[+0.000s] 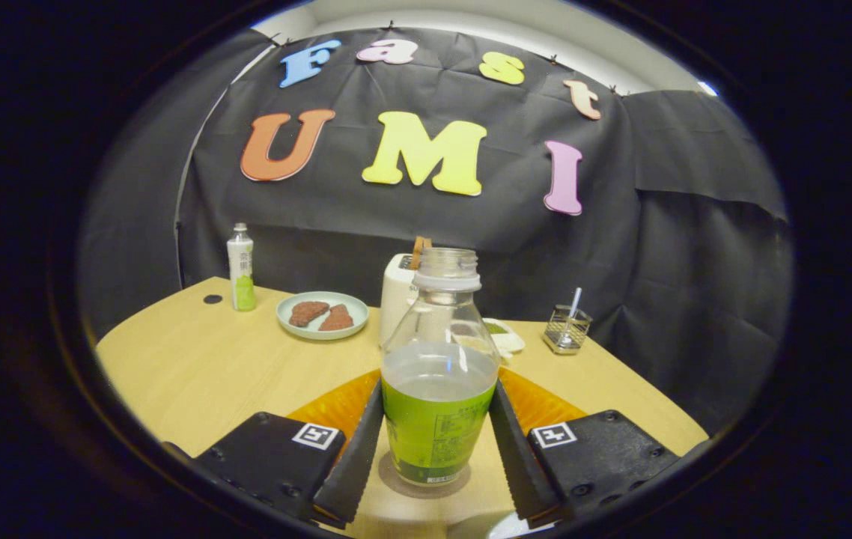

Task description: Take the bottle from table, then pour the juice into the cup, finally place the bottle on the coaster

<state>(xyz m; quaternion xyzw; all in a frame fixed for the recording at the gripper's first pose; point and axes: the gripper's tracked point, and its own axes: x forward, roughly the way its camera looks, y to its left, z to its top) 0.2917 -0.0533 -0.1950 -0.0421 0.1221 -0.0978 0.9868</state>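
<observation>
An uncapped clear bottle (437, 419) with a green label stands upright on the wooden table (201, 374), about half full of pale juice. It sits between my gripper's (439, 385) two black toothed fingers (355, 457), and both press against its sides at label height. An orange coaster (329, 408) lies flat under and behind the fingertips. It shows on both sides of the bottle, and I cannot tell whether the bottle's base rests on it. A white rounded rim (512, 528), possibly the cup, peeks out below the right finger.
Beyond the bottle stand a white toaster (398, 296), a pale plate with brown pieces (323, 315), a small white-and-green bottle (240, 268), a small white dish (507, 340) and a glass holder with a straw (567, 328). The table's curved edge runs along the left and right.
</observation>
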